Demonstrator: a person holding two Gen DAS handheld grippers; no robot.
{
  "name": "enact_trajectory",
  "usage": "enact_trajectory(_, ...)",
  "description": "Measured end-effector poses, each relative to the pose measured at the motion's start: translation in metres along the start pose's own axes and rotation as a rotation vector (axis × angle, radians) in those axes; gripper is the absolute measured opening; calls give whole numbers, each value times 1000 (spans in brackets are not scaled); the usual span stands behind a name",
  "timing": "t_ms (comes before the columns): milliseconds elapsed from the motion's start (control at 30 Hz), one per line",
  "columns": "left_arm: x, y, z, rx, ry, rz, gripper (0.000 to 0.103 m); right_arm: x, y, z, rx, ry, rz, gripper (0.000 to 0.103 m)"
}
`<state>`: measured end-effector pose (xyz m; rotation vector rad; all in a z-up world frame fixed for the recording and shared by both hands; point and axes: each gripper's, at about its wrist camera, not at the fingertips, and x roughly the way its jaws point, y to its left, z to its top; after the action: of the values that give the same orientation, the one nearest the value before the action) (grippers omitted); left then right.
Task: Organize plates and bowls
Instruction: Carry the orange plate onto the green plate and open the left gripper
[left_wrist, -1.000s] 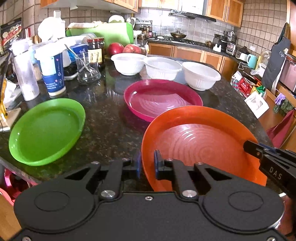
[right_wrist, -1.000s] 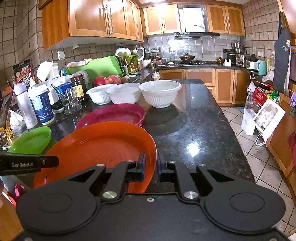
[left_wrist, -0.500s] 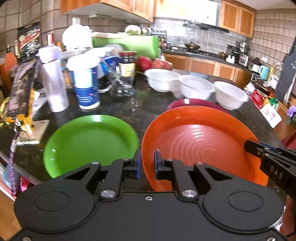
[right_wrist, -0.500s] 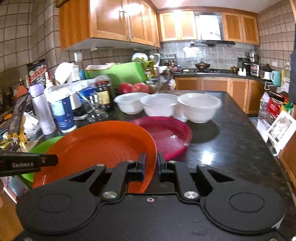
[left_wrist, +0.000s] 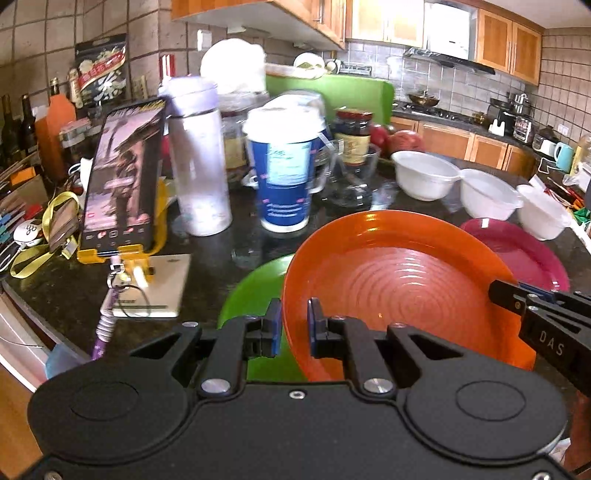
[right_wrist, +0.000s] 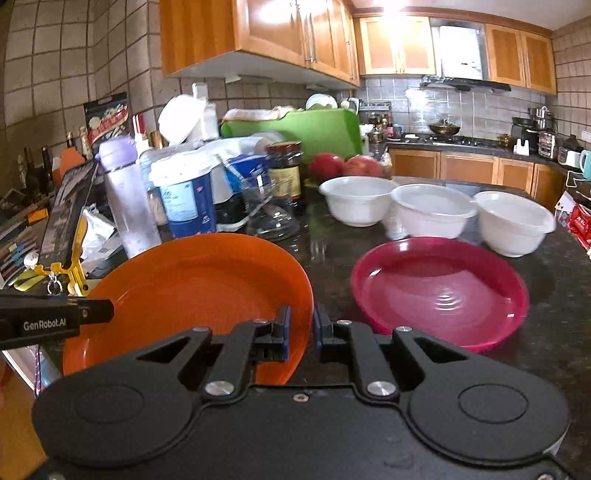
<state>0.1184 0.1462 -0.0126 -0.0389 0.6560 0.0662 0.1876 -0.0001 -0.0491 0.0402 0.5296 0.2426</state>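
Both grippers hold the orange plate (left_wrist: 399, 280) by its rim, raised above the counter. My left gripper (left_wrist: 295, 325) is shut on its near left edge. My right gripper (right_wrist: 301, 328) is shut on its right edge; the plate also shows in the right wrist view (right_wrist: 192, 288). The orange plate hangs over the green plate (left_wrist: 255, 295), which is mostly hidden beneath it. The magenta plate (right_wrist: 439, 291) lies on the counter to the right, also in the left wrist view (left_wrist: 524, 254). Three white bowls (right_wrist: 432, 210) stand in a row behind it.
Behind the plates stand a blue-and-white cup (left_wrist: 284, 177), a clear bottle (left_wrist: 201, 162), a jar (left_wrist: 352, 133) and a glass (right_wrist: 271, 206). A phone on a yellow stand (left_wrist: 122, 181) is at the left. The dark counter's edge (left_wrist: 44, 314) runs at lower left.
Both grippers have carried the orange plate to the left, from beside the magenta plate to above the green plate, which is now largely covered.
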Motion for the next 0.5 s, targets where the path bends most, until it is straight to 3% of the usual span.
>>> enact_trajectory(500,36,47,1,23,63,-79,18,35,44,-6,-5,77,-76,15)
